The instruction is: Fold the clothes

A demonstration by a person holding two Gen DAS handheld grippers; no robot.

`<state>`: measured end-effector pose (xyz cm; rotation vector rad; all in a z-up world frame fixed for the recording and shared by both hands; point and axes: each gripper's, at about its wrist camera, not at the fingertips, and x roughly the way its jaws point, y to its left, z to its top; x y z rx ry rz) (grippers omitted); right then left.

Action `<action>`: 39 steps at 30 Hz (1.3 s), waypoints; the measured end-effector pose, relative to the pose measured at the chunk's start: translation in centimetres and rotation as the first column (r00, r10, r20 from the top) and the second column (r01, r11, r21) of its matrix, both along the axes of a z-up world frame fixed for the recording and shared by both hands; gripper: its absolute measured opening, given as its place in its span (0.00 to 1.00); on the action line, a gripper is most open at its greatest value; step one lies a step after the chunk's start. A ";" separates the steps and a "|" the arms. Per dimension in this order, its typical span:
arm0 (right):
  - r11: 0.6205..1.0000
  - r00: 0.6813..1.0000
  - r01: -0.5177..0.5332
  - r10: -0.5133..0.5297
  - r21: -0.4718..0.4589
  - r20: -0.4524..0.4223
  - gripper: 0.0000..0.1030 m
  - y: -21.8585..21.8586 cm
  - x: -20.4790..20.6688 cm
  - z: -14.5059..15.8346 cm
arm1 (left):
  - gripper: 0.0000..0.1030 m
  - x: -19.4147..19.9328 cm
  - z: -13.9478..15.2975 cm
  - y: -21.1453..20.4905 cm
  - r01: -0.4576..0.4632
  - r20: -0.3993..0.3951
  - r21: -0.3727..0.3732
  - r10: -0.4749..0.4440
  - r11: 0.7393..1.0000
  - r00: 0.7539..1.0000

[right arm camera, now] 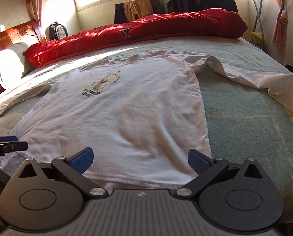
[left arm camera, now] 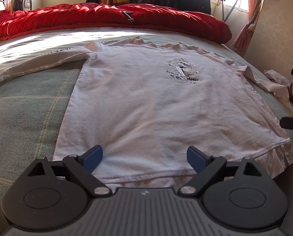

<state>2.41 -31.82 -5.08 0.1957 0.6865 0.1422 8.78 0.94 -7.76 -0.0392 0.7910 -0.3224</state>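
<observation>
White T-shirt (left arm camera: 146,102) spread flat on the bed (left arm camera: 28,108), both our claws empty at its hem.

Our left gripper (left arm camera: 145,158) and right gripper (right arm camera: 140,160) hover over the shirt's bottom hem with blue pads spread wide, gripping nothing. Beyond the shirt's collar lies the red duvet (left arm camera: 107,17); the shirt's sleeves stretch out to either side.

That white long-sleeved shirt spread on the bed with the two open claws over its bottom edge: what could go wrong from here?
1. The left gripper and right gripper are open above the hem of the white long-sleeved shirt; either might pinch only the top layer.
2. The rumpled right sleeve may bunch up inside a fold.
3. A grip might also catch the green checked bedsheet.
</observation>
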 end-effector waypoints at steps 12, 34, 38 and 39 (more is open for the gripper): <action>0.973 1.000 -0.009 0.015 0.231 -0.023 1.00 0.7 10.0 -3.2 | 0.90 -0.2 1.6 1.2 -0.063 0.015 -0.018 0.063 0.998 0.998; 0.965 0.998 0.055 -0.055 0.258 -0.005 1.00 -1.2 12.9 -3.1 | 0.92 2.3 -0.2 0.6 -0.001 -0.031 -0.122 -0.003 0.992 1.000; 0.976 0.997 0.077 -0.082 0.203 0.013 1.00 -3.8 10.9 -3.5 | 0.95 2.5 -0.4 0.6 -0.002 -0.037 -0.136 -0.003 0.991 0.999; 0.978 0.993 0.115 -0.118 0.176 0.004 1.00 -4.9 10.1 -3.6 | 0.96 2.5 -0.4 0.7 -0.004 -0.039 -0.141 -0.002 0.990 0.999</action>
